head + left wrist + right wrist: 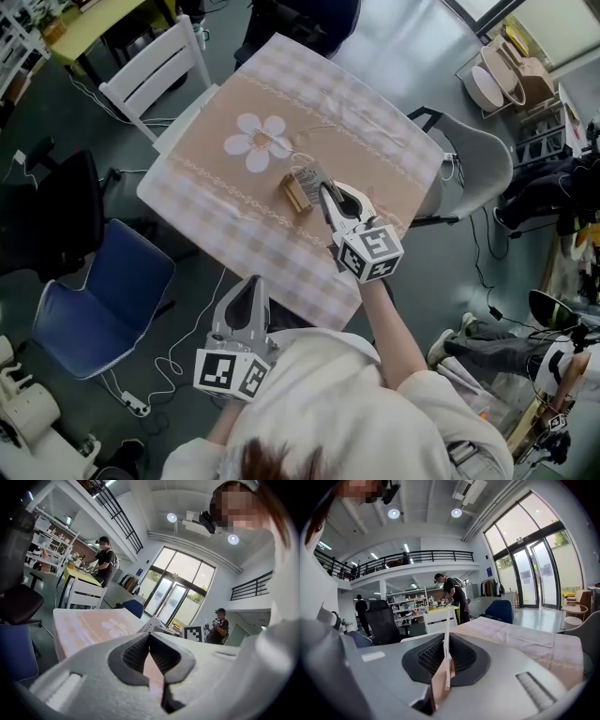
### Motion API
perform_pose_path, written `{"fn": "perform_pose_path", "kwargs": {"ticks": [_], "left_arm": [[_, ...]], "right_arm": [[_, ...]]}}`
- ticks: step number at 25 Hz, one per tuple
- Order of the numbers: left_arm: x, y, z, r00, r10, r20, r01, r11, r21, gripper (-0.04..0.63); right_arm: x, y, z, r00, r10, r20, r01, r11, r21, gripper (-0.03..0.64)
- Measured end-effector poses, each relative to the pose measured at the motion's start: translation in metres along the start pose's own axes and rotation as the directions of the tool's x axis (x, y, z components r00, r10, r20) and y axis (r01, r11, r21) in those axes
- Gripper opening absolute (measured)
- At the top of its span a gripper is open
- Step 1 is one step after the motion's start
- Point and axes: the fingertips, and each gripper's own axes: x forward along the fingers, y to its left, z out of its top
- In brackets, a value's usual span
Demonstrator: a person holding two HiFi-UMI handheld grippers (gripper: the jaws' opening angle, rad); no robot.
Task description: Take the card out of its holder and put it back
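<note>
A small wooden card holder (pixel 296 195) stands near the middle of the table (pixel 216 141), on a pink checked cloth with a white flower (pixel 259 141). My right gripper (pixel 325 192) is shut on the printed white card (pixel 307 175), which hangs just over the holder's far end. I cannot tell whether its edge is in the slot. In the right gripper view the card (pixel 447 634) stands edge-on between the pads (pixel 433 656). My left gripper (pixel 251 284) hovers by the table's near edge, shut and empty. From the left gripper (pixel 150 636) the card (pixel 149 624) shows ahead.
A white wooden chair (pixel 159 66) stands at the table's far left, a blue chair (pixel 103 300) at the near left, a grey chair (pixel 478 159) at the right. A power strip and cables (pixel 136 405) lie on the floor. People (pixel 452 595) stand at desks in the background.
</note>
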Motion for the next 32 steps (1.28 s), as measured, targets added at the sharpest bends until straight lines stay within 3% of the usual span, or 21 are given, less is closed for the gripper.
{"fn": "perform_pose_path", "kwargs": {"ticks": [32], "left_arm": [[0.011,0.005,0.001,1.0,-0.022,-0.009,0.022,1.0,-0.014,0.0]], "right_arm": [[0.017,0.0,-0.023,0.997,-0.013,-0.075,0.014,1.0,0.007,0.016]]}}
